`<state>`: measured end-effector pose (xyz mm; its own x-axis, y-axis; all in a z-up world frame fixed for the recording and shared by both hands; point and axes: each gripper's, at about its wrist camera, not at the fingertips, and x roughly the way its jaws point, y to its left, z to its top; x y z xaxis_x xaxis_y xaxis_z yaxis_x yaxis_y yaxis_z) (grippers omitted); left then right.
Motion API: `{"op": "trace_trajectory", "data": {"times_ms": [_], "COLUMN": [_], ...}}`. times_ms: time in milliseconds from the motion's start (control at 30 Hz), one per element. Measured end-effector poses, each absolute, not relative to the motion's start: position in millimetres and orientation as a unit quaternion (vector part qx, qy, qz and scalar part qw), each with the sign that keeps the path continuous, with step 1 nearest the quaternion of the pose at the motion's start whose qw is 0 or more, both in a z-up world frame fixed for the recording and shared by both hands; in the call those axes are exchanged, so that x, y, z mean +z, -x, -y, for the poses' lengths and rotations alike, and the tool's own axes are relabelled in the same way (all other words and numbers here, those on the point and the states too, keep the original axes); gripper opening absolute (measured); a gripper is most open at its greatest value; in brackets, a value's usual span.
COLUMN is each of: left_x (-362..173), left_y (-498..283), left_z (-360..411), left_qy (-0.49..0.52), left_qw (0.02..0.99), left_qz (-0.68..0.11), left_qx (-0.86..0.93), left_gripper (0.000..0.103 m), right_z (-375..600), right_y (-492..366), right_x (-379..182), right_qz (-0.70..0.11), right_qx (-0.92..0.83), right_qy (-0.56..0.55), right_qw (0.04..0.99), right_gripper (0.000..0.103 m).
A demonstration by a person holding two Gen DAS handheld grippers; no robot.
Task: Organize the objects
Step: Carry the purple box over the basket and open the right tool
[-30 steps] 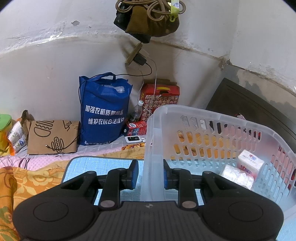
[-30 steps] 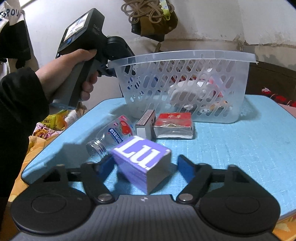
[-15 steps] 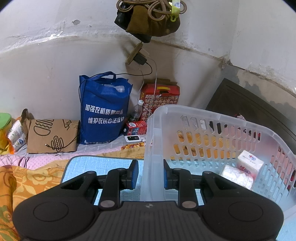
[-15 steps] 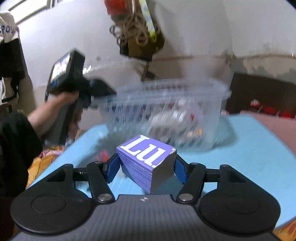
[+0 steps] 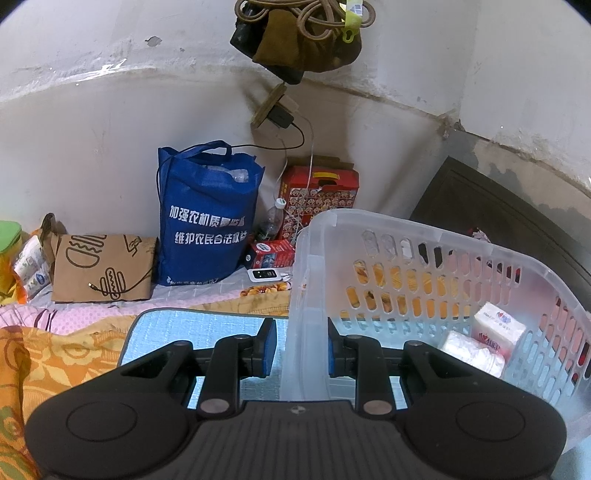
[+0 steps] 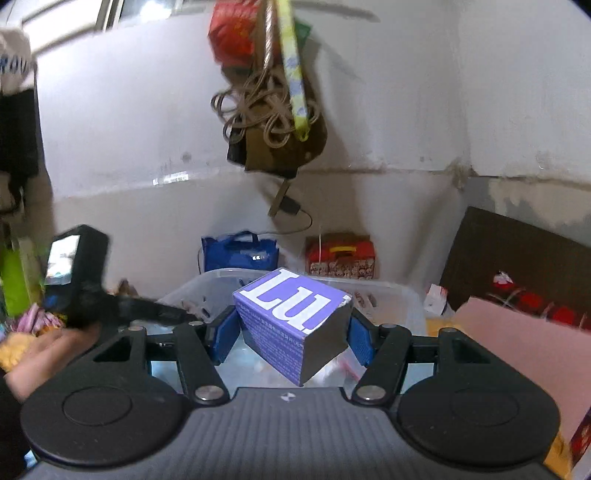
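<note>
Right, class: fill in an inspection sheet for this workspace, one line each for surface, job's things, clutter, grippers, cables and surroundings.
Surface: light blue mat, its near left part bare.
Job's things: clear plastic basket on the mat, white tissue packs inside; purple box held over the basket.
Clutter: blue tote bag, brown paper bag, red carton and a small bottle by the wall.
Grippers: left gripper closed on the basket's wall; right gripper closed on the purple box.
Cables: black cable from the wall plug.
Surroundings: stained white wall, bundle of rope hanging above.
</note>
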<state>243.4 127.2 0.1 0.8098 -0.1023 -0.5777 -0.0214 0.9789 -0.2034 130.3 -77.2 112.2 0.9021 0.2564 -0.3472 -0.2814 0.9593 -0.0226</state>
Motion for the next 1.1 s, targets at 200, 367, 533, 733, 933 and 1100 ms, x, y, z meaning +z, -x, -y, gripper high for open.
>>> {"op": "trace_trajectory", "data": {"times_ms": [200, 367, 533, 733, 933, 1100], "left_x": [0, -1, -1, 0, -1, -1], "left_y": [-243, -245, -244, -245, -245, -244], "left_z": [-128, -130, -129, -128, -127, -126], "left_qy": [0.1, 0.114, 0.101, 0.098, 0.1, 0.1], "left_qw": [0.946, 0.943, 0.946, 0.946, 0.946, 0.945], "left_qz": [-0.309, -0.311, -0.308, -0.307, -0.309, -0.309], "left_qx": [-0.021, -0.02, -0.025, -0.027, -0.024, -0.022], "left_gripper": [0.03, 0.031, 0.031, 0.031, 0.031, 0.031], "right_z": [62, 58, 58, 57, 62, 64], "right_y": [-217, -250, -249, -247, -244, -238], "right_x": [108, 96, 88, 94, 101, 101], "right_qz": [-0.261, -0.301, -0.307, -0.289, -0.275, -0.257], "right_qx": [0.129, 0.101, 0.102, 0.097, 0.1, 0.09], "right_qy": [0.036, 0.044, 0.032, 0.034, 0.023, 0.028], "right_qw": [0.956, 0.947, 0.946, 0.952, 0.956, 0.962], "right_gripper": [0.065, 0.065, 0.065, 0.095, 0.097, 0.099]}}
